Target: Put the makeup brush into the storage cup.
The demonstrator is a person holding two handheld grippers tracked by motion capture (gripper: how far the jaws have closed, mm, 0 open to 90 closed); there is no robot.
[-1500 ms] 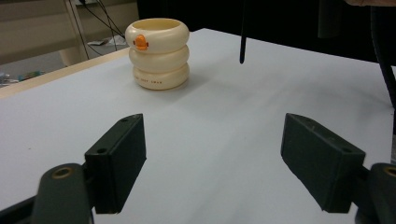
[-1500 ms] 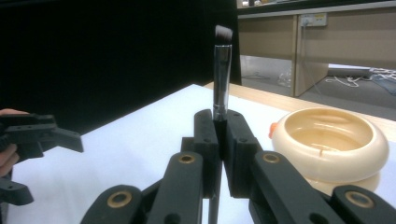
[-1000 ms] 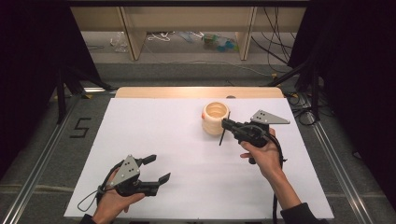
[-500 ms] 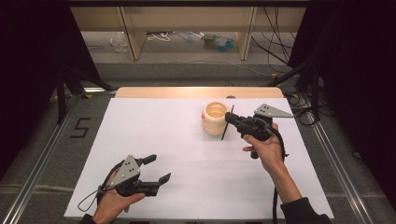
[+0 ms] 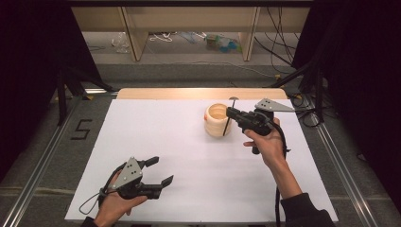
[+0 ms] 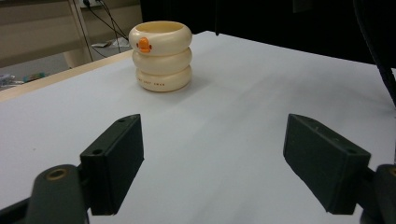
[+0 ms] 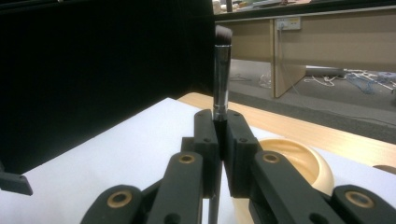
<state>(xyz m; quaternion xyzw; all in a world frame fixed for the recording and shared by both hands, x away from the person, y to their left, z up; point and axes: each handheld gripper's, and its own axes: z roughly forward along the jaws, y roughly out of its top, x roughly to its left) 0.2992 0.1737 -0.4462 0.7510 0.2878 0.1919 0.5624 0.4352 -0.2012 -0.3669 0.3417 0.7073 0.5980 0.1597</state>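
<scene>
The makeup brush (image 5: 229,117), clamped upright in the right gripper (image 5: 230,112), has been carried closer over the cream duck-faced holder (image 5: 218,120) (insertion seems next), while the left gripper (image 5: 160,172) rests open.

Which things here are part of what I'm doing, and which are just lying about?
In the job:
- makeup brush, clamped upright in the right gripper
- cream ringed duck-face holder, beside the brush
- left gripper, open, resting near the table's front

Lying about:
- cables and clutter on the floor beyond the table
</scene>
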